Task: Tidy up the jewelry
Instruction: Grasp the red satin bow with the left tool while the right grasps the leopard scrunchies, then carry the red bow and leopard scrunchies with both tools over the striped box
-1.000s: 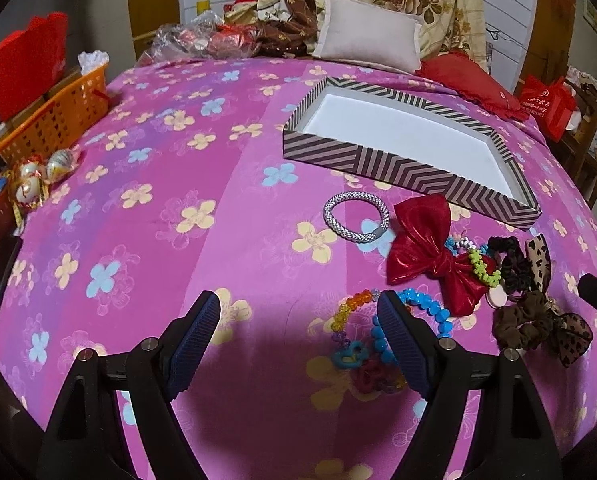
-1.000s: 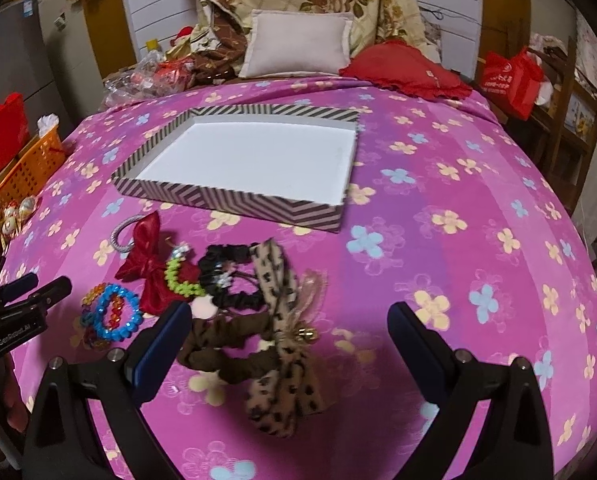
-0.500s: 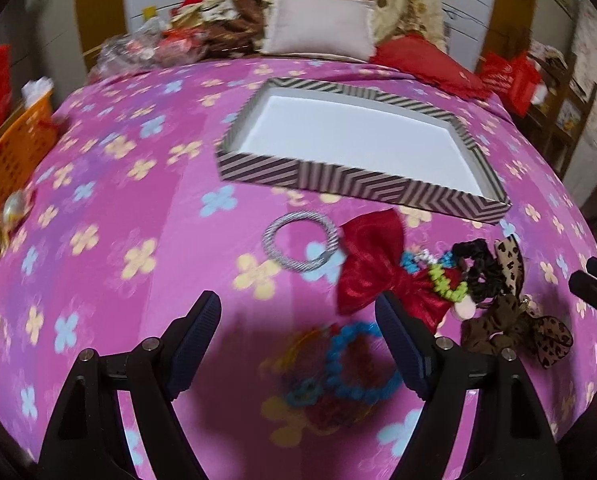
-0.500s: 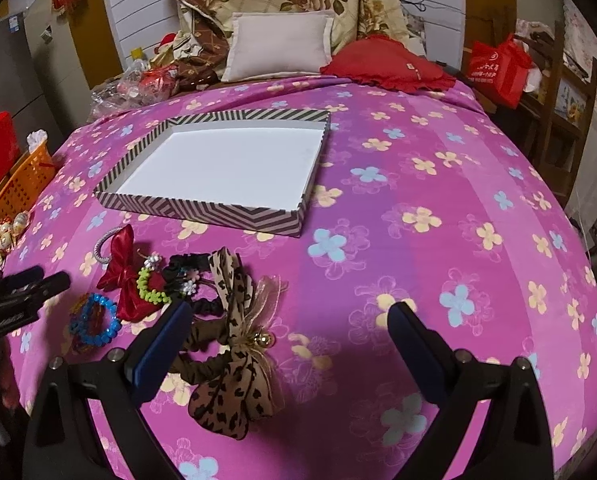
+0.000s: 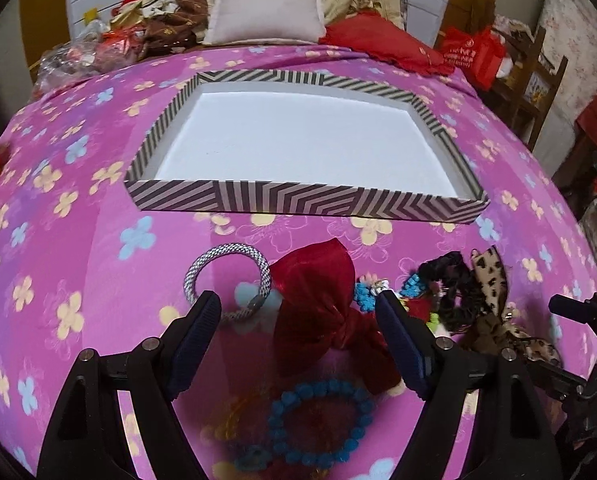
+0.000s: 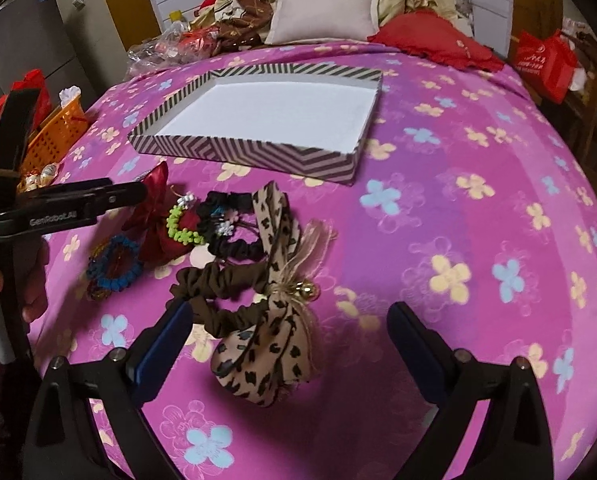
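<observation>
Your left claw (image 5: 298, 316), wide open and empty, frames the red bow (image 5: 318, 304), whose long axis runs near-to-far; your right claw (image 6: 288, 320) is equally open, empty.

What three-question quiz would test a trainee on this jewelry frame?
1. True or false: the striped box already holds jewelry.
2. Which lies nearest the left tongs: A) silver bracelet, B) leopard bow, C) white pillow?
3. Fill in: the right tongs are ____, gripping nothing.

Key: 1 false; 2 A; 3 open.
</observation>
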Demonstrator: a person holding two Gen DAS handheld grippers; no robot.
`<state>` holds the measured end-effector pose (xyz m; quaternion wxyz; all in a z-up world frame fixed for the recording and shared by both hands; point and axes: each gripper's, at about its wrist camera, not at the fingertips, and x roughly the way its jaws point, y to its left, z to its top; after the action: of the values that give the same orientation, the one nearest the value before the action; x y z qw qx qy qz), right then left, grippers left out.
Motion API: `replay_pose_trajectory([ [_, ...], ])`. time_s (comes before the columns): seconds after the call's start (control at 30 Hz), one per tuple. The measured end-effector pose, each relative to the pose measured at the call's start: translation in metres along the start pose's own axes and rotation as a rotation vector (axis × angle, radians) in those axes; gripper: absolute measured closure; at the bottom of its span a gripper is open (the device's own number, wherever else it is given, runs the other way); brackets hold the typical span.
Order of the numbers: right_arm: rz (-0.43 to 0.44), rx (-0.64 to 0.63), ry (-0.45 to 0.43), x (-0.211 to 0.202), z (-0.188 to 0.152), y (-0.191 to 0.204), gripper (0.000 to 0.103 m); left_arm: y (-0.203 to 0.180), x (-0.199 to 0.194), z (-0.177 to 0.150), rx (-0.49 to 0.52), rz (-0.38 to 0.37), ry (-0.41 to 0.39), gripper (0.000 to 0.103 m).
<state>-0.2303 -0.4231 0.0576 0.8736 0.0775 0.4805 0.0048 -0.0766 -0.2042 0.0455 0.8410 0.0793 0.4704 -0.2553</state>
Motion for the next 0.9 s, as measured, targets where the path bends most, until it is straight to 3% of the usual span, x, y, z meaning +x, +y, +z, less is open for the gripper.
replay_pose_trajectory([
  [0.1,0.002,-0.002,0.009,0.006,-0.002,0.0,0.011,0.002,0.009,0.003,-0.003,-0.02,0.014,0.058],
  [0.23,0.03,0.002,0.003,0.01,-0.004,-0.002,0.02,0.006,0.018,0.004,-0.039,-0.111,0.042,0.103],
  [0.33,0.047,0.0,0.005,0.014,-0.005,-0.002,0.047,0.009,0.019,0.004,-0.065,-0.17,0.038,0.103],
  [0.4,0.062,0.008,0.006,0.016,-0.007,-0.003,0.074,0.005,0.015,0.004,-0.049,-0.142,0.015,0.103],
  [0.57,0.064,-0.015,-0.035,0.009,-0.007,0.0,0.091,0.004,-0.009,0.004,-0.024,-0.128,-0.047,0.103],
  [0.9,0.067,-0.046,-0.147,-0.029,0.007,0.012,0.094,0.026,-0.056,0.017,-0.071,-0.098,-0.157,0.103],
])
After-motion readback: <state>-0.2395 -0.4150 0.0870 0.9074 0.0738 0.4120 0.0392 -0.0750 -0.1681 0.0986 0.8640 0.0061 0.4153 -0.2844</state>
